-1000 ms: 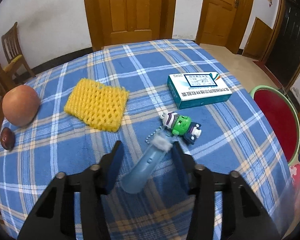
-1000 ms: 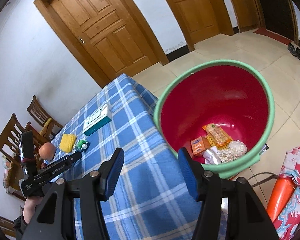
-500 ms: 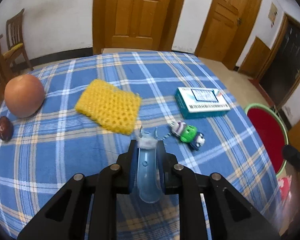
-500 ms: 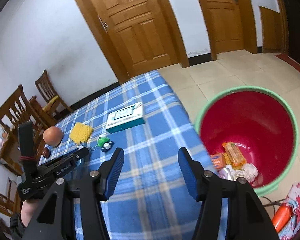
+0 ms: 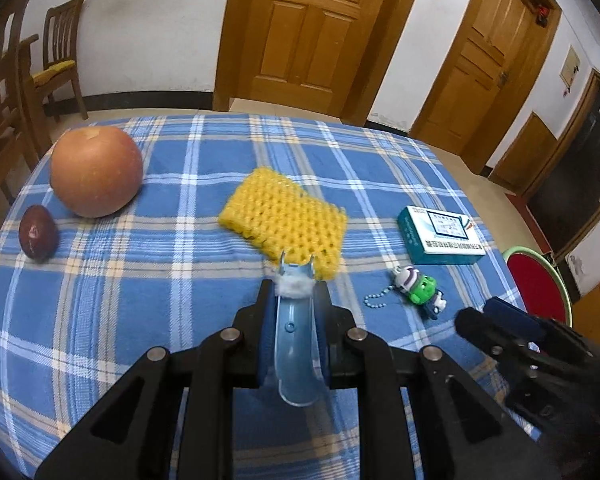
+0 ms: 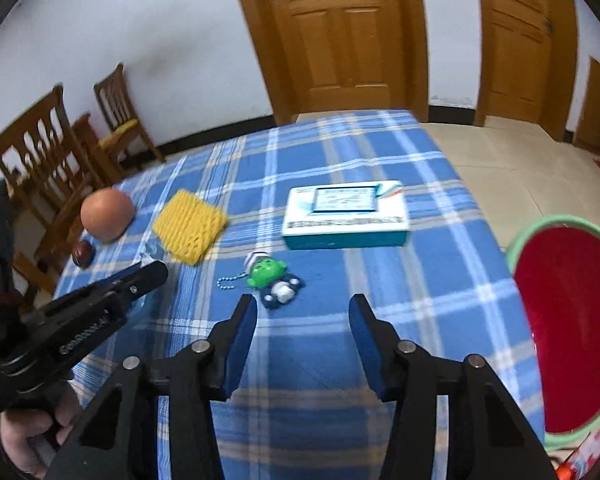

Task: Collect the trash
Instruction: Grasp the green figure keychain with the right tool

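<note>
Two grippers: left gripper point(image 5: 294, 306) clamps the blue scrap point(image 5: 296, 356), bin point(image 6: 568, 328) lying rightward; right gripper point(image 6: 302, 334), nearer it, is closing on nothing.

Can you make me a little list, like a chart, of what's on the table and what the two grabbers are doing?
surface: blue checked tablecloth
left gripper: shut on blue plastic piece
right gripper: empty, jaws closing
fruit: apple, small dark fruit
others: yellow foam net, teal box, green keychain toy
bin: red bucket, beside table
</note>
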Tool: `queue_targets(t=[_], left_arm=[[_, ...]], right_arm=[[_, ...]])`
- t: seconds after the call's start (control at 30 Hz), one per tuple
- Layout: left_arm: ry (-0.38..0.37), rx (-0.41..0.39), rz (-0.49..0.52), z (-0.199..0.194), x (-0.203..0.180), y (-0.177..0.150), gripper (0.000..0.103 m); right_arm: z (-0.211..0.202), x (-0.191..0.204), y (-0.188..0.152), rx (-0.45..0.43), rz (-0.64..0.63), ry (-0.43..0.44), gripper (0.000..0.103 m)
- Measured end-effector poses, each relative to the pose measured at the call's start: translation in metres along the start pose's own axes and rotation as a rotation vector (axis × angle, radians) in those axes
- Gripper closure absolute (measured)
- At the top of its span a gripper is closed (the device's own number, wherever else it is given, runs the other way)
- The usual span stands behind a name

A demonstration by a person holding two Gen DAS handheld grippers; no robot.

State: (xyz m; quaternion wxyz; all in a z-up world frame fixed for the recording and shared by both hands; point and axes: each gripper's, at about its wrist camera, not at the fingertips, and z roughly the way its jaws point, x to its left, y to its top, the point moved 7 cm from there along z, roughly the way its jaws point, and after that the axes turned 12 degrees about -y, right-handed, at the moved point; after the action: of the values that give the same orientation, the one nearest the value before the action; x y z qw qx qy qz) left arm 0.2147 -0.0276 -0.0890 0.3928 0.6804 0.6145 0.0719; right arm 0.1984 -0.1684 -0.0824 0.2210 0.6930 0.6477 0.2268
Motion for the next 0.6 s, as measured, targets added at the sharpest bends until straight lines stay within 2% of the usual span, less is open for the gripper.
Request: queue_targets(t=[0.1, 0.23, 0.37, 0.6], left_arm=[[0.006, -0.004, -0.009, -0.001, 0.005, 0.000, 0.085], [0.006, 0.005, -0.013, 0.001, 0.007, -0.003, 0.085], [0.002, 0.007, -0.011, 0.001, 0.005, -0.004, 0.085], [0.002, 0.009, -0.018, 0.001, 0.006, -0.004, 0.085]], right_arm=[[0.007, 0.011, 0.004, 0.001, -0.047, -0.006, 0.052], [0.014, 0.019, 0.010, -0.002, -0.097, -0.025, 0.058], [0.024, 0.022, 0.010, 0.021, -0.108, -0.031, 0.062], [0.027, 0.024, 0.009, 0.021, -0.105, -0.030, 0.062]])
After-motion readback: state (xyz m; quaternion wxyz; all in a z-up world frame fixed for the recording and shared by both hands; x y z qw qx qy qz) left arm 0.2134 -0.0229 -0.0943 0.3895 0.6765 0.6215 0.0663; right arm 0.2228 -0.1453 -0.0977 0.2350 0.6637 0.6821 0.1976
